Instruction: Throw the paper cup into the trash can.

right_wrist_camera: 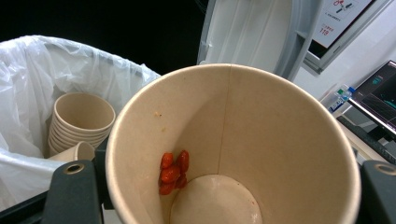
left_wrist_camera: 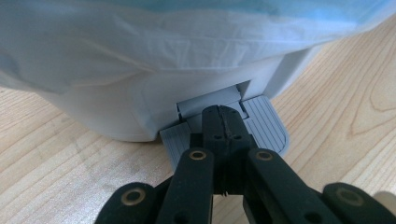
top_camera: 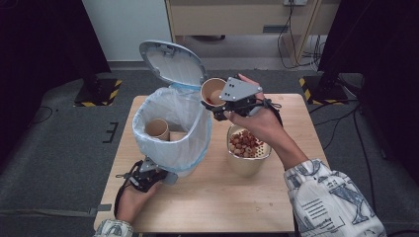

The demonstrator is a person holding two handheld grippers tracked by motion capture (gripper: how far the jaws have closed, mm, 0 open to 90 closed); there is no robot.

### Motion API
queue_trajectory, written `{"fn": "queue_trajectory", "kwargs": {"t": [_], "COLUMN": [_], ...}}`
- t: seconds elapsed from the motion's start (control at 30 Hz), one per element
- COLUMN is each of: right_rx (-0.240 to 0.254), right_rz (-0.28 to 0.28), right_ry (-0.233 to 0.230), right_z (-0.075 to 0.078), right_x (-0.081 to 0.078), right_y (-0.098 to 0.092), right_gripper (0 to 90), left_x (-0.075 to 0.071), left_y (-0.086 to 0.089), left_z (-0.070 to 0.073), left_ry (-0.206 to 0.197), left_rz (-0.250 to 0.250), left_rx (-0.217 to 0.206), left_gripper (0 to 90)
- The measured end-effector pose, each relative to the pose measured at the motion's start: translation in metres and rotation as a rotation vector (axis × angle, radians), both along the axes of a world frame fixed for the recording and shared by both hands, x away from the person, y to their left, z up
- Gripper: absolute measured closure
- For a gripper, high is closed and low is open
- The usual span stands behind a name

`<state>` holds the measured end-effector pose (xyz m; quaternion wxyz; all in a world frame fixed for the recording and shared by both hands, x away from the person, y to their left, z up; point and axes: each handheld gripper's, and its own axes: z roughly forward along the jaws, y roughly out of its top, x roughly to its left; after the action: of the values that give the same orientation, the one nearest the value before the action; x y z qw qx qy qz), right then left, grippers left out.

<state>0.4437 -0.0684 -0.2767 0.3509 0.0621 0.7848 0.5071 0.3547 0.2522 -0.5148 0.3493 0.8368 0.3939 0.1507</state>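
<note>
Jaws of the left gripper (left_wrist_camera: pixel 223 122) are closed flat together with nothing between them, their tip pressing down on the grey pedal (left_wrist_camera: pixel 261 126) of the pedal bin (top_camera: pixel 170 126), at the lower left of the high view; the bin's lid (top_camera: pixel 173 61) stands up open. The right gripper (top_camera: pixel 217 106) has its jaws clamped on the wall of a paper cup (right_wrist_camera: pixel 233 144), held tilted over the bin's rim at upper centre of the high view. A few red scraps (right_wrist_camera: pixel 172 171) cling inside the cup near its base.

By my reading, the throw-away is nearly done: the lid is up, the cup is at the bin's mouth, and a stack of used cups (right_wrist_camera: pixel 81 119) already lies in the white liner bag (top_camera: pixel 173 111). Left to do: let go of the cup and release the pedal. A bowl of nuts (top_camera: pixel 247 148) on the worktop (top_camera: pixel 212 197) sits untouched.

Writing: a sign at the right gripper view's upper right reads "119"; the rest is too small.
</note>
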Motion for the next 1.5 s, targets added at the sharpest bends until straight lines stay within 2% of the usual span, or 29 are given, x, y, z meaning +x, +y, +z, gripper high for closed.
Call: {"fn": "queue_trajectory", "kwargs": {"t": [0.73, 1.5], "right_rx": [0.029, 0.028], "right_rz": [0.028, 0.041], "right_ry": [0.033, 0.065], "right_z": [0.004, 0.004], "right_x": [0.002, 0.010], "right_y": [0.018, 0.044], "right_gripper": [26.5, 26.1], "left_x": [0.000, 0.000], "left_y": [0.000, 0.000], "left_z": [0.000, 0.000], "left_ry": [0.000, 0.001], "left_rz": [0.000, -0.001], "left_rx": [0.000, 0.001], "left_gripper": [90.0, 90.0]}}
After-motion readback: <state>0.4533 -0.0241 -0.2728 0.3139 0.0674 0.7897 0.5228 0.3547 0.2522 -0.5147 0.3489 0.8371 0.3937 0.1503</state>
